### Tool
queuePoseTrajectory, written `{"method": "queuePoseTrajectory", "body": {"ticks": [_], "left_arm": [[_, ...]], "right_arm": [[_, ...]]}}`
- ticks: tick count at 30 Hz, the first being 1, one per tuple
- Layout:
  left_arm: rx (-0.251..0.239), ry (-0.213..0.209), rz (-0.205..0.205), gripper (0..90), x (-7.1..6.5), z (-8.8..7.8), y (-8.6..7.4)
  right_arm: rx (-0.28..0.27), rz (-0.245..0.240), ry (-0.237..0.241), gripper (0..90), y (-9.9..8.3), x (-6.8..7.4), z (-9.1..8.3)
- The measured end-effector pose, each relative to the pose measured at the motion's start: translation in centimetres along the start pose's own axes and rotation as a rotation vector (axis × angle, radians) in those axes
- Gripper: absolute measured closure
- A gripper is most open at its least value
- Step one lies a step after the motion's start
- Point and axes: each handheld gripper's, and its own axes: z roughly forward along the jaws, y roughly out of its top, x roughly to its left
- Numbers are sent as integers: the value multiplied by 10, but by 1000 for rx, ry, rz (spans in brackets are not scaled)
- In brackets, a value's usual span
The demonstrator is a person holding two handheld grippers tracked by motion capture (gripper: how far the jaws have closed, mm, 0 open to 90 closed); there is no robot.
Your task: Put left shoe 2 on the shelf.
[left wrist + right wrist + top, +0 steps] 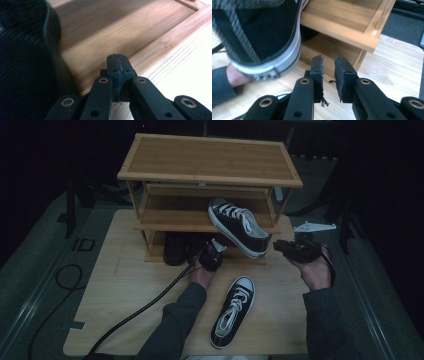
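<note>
While sneaker (237, 226) overhangs shelf (170, 220), left gripper (212, 256) closed, empty.

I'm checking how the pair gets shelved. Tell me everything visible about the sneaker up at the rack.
The raised sneaker is a black canvas low-top with white laces, a white toe cap and a white rubber sole edge. It hangs tilted in front of the wooden rack's middle shelf, toe toward the shelf, heel low toward the person. The right gripper view shows its dark ribbed sole from below. What holds it is unclear.
</note>
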Motion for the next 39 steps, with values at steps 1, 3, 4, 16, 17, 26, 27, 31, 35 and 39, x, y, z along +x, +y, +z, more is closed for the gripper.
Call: {"method": "queuePoseTrajectory", "body": {"ticks": [1,3,4,16,17,26,27,31,35,39], "left_arm": [[-5,-6,-12,899,-1,1,1],[-18,-7,-40,899,-1,3,0],[-21,-7,-42,899,-1,3,0],[-32,57,-25,900,-1,9,0],[-33,50,-37,900,-2,10,1],[-23,68,-44,900,-3,15,3],[-24,69,-44,900,-3,16,3],[-23,71,-41,900,-3,16,3],[-23,71,-39,900,-4,16,4],[-17,75,-37,900,-4,16,5]], "right_arm": [[1,-4,-2,770,-3,1,-1],[2,-7,7,770,-8,3,-2],[2,-7,9,771,-11,4,-3],[-42,-83,50,850,-28,34,-17],[-51,-90,50,873,-28,37,-19],[-72,-123,61,895,-26,50,-22],[-74,-123,63,895,-26,50,-22],[-82,-122,65,895,-26,49,-21],[-87,-122,68,895,-25,50,-20],[-89,-129,75,895,-23,52,-18]]}}
